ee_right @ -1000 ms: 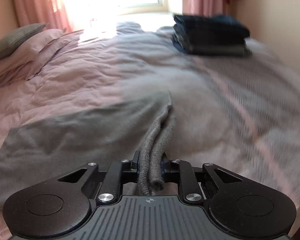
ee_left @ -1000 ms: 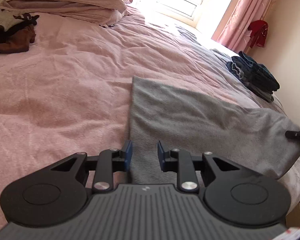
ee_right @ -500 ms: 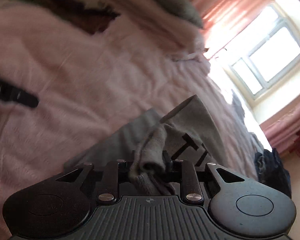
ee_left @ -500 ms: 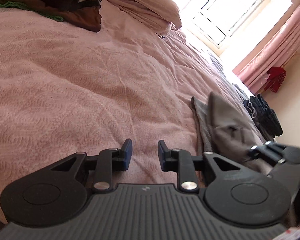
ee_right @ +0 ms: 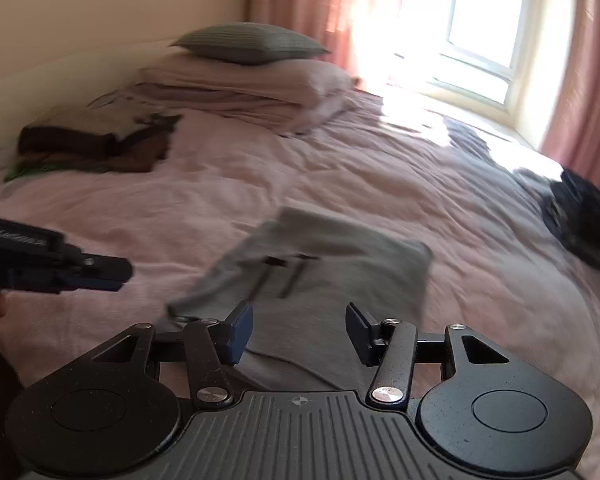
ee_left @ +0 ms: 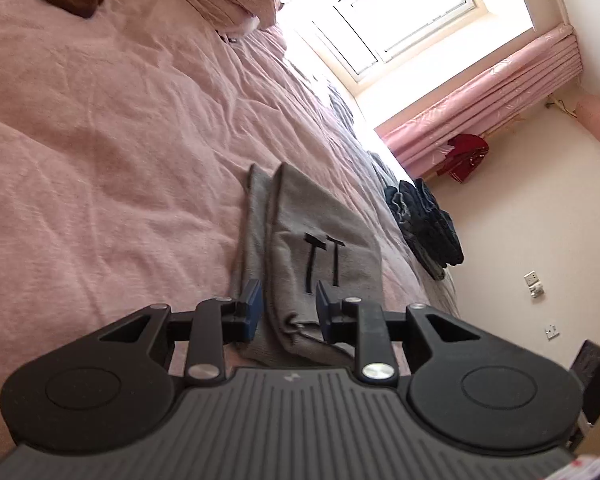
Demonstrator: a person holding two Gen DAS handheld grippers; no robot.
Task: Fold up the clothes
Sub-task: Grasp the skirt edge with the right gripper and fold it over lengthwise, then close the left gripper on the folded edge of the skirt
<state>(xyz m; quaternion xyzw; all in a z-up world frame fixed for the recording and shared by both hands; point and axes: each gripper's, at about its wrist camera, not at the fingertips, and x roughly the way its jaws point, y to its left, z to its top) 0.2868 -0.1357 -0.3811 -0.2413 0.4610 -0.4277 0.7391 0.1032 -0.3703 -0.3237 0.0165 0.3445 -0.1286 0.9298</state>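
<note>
Right gripper point(ee_right: 298, 330) has just been opening and now gapes with nothing between its pads, having dropped the grey top point(ee_left: 324, 236) folded over on the pink bed point(ee_left: 100, 152); left gripper point(ee_left: 287, 314) stands apart, empty, so this fold looks done

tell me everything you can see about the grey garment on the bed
The grey garment looks like soft knit with a black double-T mark. It lies folded over on the pink bedspread, one narrow layer peeking out along one side. Nothing grips it: both grippers hang open just above its near edge.
</note>
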